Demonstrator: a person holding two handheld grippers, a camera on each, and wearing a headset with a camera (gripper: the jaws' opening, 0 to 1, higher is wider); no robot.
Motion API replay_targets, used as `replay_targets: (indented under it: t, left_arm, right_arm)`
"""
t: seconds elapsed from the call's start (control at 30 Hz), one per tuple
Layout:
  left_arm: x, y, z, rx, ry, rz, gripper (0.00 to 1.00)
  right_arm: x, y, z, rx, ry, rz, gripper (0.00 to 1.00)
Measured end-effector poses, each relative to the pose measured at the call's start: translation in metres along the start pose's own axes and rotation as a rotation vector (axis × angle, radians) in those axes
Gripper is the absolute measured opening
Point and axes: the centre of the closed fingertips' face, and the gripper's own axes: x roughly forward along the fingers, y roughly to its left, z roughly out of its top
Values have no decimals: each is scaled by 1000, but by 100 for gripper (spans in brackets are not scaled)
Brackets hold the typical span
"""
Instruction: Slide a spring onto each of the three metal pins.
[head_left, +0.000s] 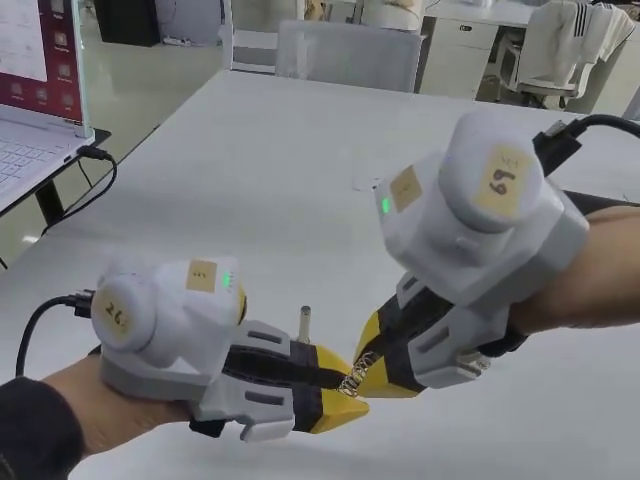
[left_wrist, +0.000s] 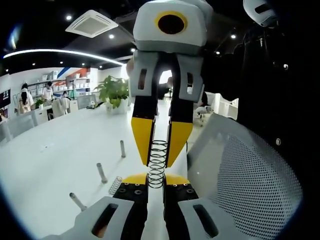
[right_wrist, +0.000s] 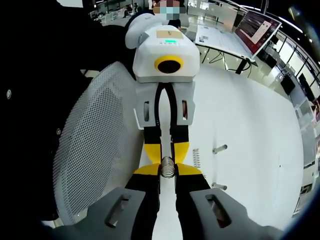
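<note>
White table (head_left: 300, 160), matte, bare across most of the head view. An open laptop (head_left: 30, 90) sits at the upper left edge, a black cable (head_left: 95, 180) looping off its corner, and pale office chairs (head_left: 350, 55) line the top. The left gripper view takes in an open-plan office: ceiling lights, a potted plant (left_wrist: 114, 91) at upper middle, people far off at upper left, and a mesh chair (left_wrist: 250, 175) at lower right. Three metal pins (left_wrist: 101, 172) stand in a slanting row at the lower left of that view, all bare. A loose spring (left_wrist: 115, 185) lies flat near the lower two. In the head view one pin shows, upright just above the meeting jaw tips; the gripper bodies cover the table around it. The held spring (left_wrist: 158, 161) spans the two tools. Its lower end is nipped in the narrow jaws of the left gripper (left_wrist: 155, 182), and its upper coils sit between the yellow tips of the right gripper (right_wrist: 168, 171), drawn in to the coil's width. The right gripper view has it end-on (how hard either pair bites cannot be read). Pose, head view: the left hand (head_left: 110, 410) is at lower left, its tool pointing right. The right hand (head_left: 585, 290) comes in from the right edge, its tool angled down and left. The tips meet nose to nose at lower centre, and the held spring is apart from every pin.
</note>
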Motion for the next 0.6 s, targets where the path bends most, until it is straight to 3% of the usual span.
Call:
replay_targets:
  t: [0.6]
  left_arm:
    - [3,-2,-2,-6,8,-6,3]
  right_arm:
    - [2,2,0,7,7,5,8]
